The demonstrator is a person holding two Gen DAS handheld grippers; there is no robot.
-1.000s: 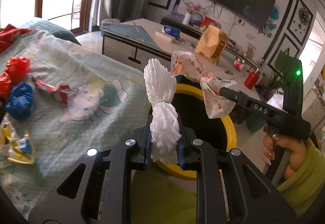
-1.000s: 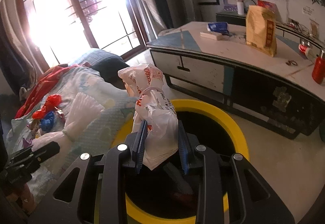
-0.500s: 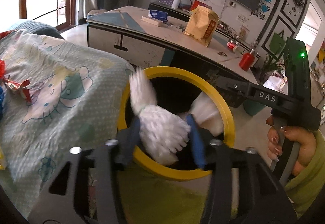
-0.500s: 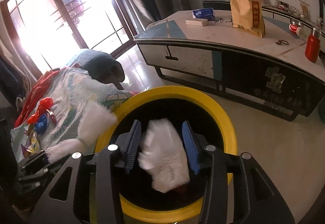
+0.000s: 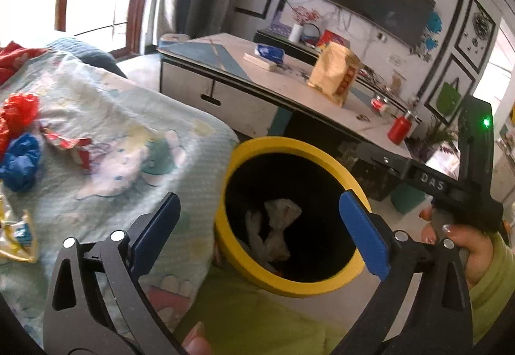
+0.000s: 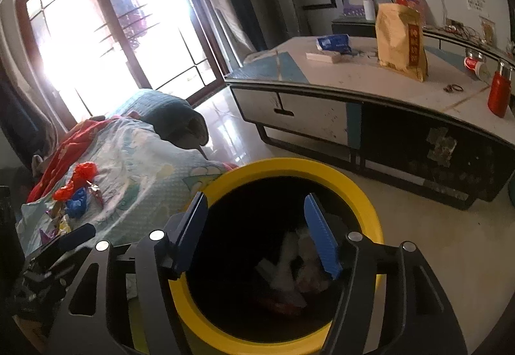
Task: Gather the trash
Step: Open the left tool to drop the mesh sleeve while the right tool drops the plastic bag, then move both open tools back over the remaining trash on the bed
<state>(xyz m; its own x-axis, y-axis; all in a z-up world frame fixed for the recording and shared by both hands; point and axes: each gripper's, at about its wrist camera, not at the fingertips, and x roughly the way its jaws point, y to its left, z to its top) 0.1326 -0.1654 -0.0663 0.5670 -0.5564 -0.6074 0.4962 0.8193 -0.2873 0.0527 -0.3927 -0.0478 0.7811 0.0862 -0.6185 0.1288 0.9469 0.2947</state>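
Both claws hang over the yellow bin (image 5: 286, 282). The left claw (image 5: 257, 226) is wide and its jaws are opening, with nothing between them. The right claw (image 6: 256, 234) is about half wide and opening too, also with nothing in it. White trash (image 5: 273, 231) lies deep in the bin, crumpled up.

More trash waits on the bed (image 5: 128, 116), well apart from the bin. There is a red bag (image 5: 19, 113), a blue bag (image 5: 21, 165) touching it, a red wrapper (image 5: 69, 145) just beside them, and a yellow wrapper (image 5: 14, 236) nearer the camera.

I think all of these are very light and soft. They will squash flat when pinched. The shiny wrappers could slip, so it is best to pinch them in the middle of a bunched-up part. The bags look like loose balls, so any side should do.

The red wrapper is the only long one. Its long way runs from upper left to lower right in the left view, lying flat on the bed. The bags point no way at all.
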